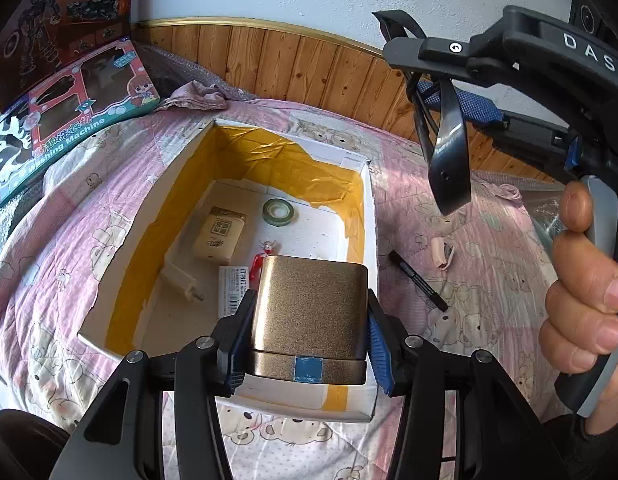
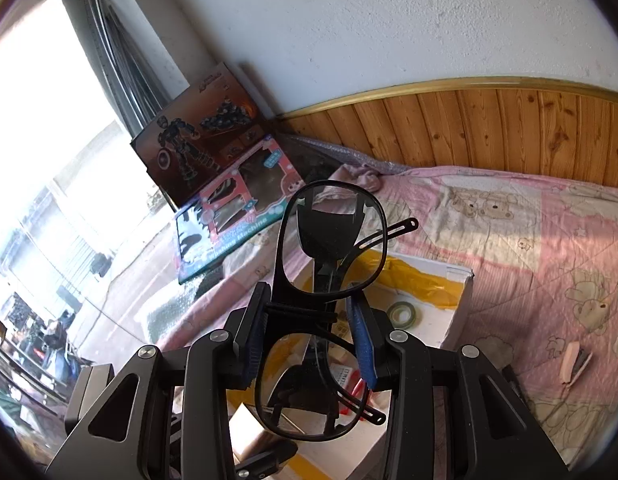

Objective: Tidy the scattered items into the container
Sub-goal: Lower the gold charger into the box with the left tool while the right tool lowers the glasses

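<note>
Left gripper [image 1: 309, 320] fingers clamp the smooth gold metal tin [image 1: 309, 308] by its flat sides—rigid, probably slippery—above the white foam container [image 1: 369, 216]. Right gripper [image 2: 309, 344] fingers pinch the black-framed glasses [image 2: 321, 300] at the bridge—light, likely fragile.

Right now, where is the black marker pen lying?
In the left wrist view the black marker pen lies on the pink quilt, just right of the white box, outside it, with the small pink stapler beside it.

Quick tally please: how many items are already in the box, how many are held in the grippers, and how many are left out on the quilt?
In the box: 5 (tape roll, tan pack, white plug, toy figure, labelled card)
Held in grippers: 2 (gold tin, glasses)
Left on the quilt: 2 (black pen, small stapler)
Total: 9
</note>
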